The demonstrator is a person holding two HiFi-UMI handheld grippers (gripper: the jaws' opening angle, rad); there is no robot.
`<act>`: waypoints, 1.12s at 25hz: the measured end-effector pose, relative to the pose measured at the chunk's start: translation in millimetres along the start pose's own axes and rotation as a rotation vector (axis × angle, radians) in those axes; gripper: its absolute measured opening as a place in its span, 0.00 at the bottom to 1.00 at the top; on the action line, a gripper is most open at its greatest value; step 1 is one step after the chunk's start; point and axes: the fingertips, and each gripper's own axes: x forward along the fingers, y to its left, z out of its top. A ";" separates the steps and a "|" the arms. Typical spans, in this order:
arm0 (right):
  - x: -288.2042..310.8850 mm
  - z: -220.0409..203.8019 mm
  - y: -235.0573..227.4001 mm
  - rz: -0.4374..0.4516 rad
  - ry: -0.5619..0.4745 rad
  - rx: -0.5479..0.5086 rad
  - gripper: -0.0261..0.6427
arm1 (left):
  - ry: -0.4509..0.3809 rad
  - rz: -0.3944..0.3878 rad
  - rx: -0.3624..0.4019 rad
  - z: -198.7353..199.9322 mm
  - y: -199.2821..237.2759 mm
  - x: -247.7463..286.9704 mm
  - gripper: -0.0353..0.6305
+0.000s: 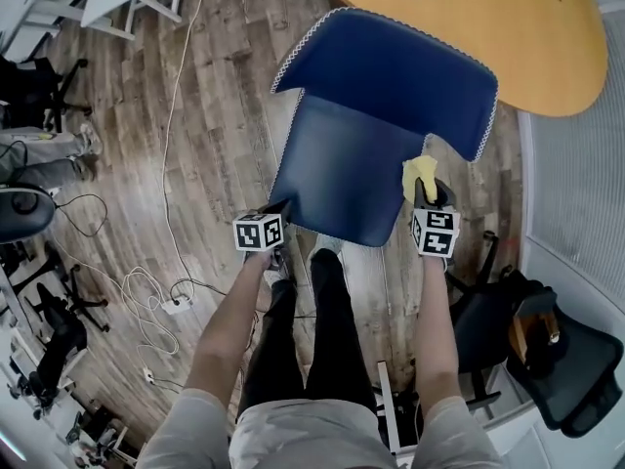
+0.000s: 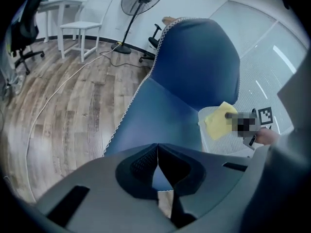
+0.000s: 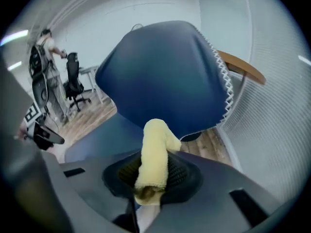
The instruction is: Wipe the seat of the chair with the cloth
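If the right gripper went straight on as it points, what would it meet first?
Probably the chair's backrest, with the cloth touching first: the right gripper is shut on the cloth and aims at the backrest. Depth is unclear.

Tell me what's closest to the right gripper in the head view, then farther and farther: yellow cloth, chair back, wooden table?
1. Yellow cloth: pinched in its jaws.
2. Chair back: just beyond, in front.
3. Wooden table: behind the chair, farthest.

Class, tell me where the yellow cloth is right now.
The yellow cloth is clamped in the right gripper, on the right of the head view, at the right edge of the blue chair seat just below the backrest.
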 end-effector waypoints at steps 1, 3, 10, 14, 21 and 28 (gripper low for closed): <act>10.5 4.9 -7.0 -0.028 0.020 -0.059 0.16 | 0.010 0.003 -0.010 0.2 5.2 8.1 0.09; 27.9 17.3 -16.4 -0.073 0.037 -0.147 0.16 | 0.030 -0.018 -0.022 1.5 13.6 20.8 0.09; 62.6 47.7 -28.5 -0.285 0.037 -0.602 0.16 | 0.135 0.068 0.156 -11.2 35.6 60.7 0.09; 126.8 10.7 1.4 -0.167 0.126 -0.723 0.16 | 0.149 0.135 0.250 -11.8 41.0 57.4 0.09; 159.7 -33.9 7.1 0.072 0.151 -0.440 0.14 | 0.215 0.141 0.237 -17.0 37.5 64.7 0.09; 155.6 -33.4 15.8 0.175 0.230 -0.258 0.14 | 0.206 0.103 0.228 -15.6 43.3 61.5 0.09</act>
